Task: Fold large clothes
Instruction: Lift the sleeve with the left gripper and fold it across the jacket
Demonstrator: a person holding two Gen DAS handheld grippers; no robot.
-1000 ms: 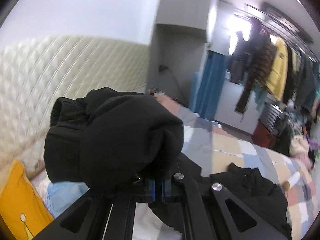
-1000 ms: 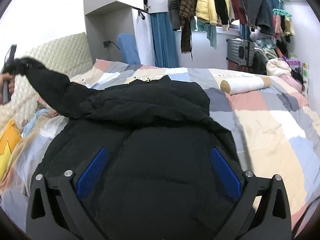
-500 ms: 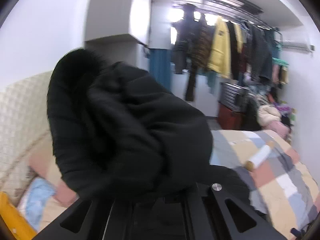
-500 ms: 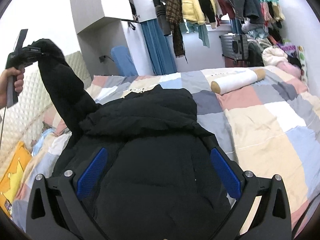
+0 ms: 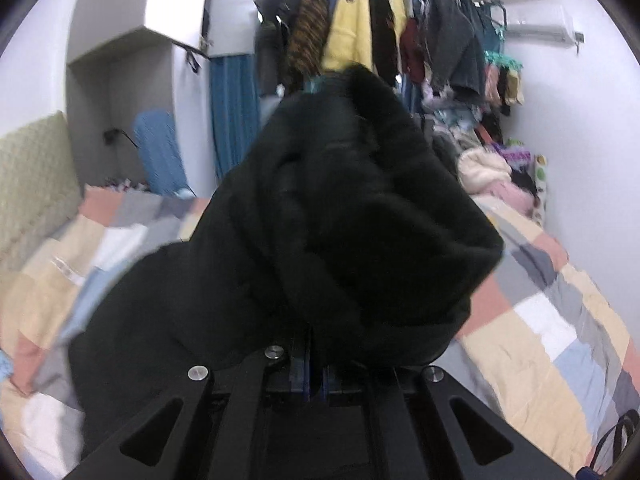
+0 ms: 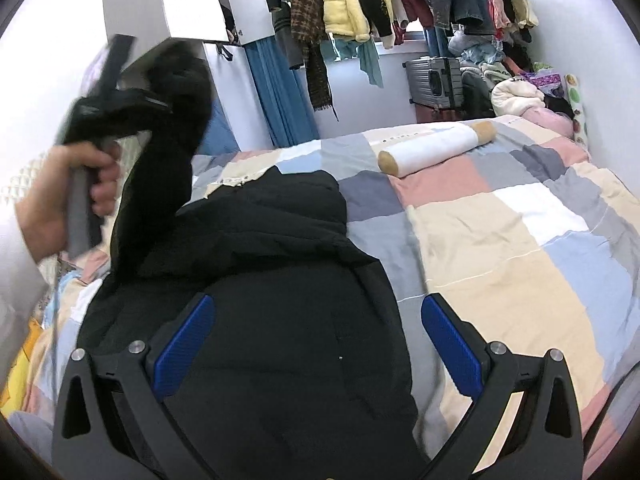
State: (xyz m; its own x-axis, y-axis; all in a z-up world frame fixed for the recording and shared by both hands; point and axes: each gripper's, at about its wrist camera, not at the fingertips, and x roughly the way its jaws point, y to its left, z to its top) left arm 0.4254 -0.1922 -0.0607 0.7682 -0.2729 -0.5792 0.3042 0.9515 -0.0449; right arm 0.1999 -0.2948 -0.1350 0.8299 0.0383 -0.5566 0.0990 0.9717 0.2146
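A large black padded jacket [image 6: 264,280] lies spread on a patchwork quilt [image 6: 520,232]. My left gripper [image 5: 316,376] is shut on the cuff of its sleeve [image 5: 352,216], which bulges in front of the lens. In the right wrist view that gripper [image 6: 116,96] is held high at the left, and the sleeve [image 6: 160,184] hangs from it down to the jacket's shoulder. My right gripper [image 6: 316,344] is open and empty, hovering above the jacket's body.
A white bolster pillow [image 6: 436,148] lies across the far part of the bed. Clothes hang on a rail [image 6: 360,4] behind it, beside a grey suitcase [image 6: 436,80]. A quilted headboard [image 5: 36,176] is at the left. A yellow cushion [image 6: 16,376] sits at the bed's near left.
My left gripper has lifted the sleeve and swung it rightward, from out near the headboard toward over the jacket. My right gripper has stayed open above the jacket body, drifting slightly.
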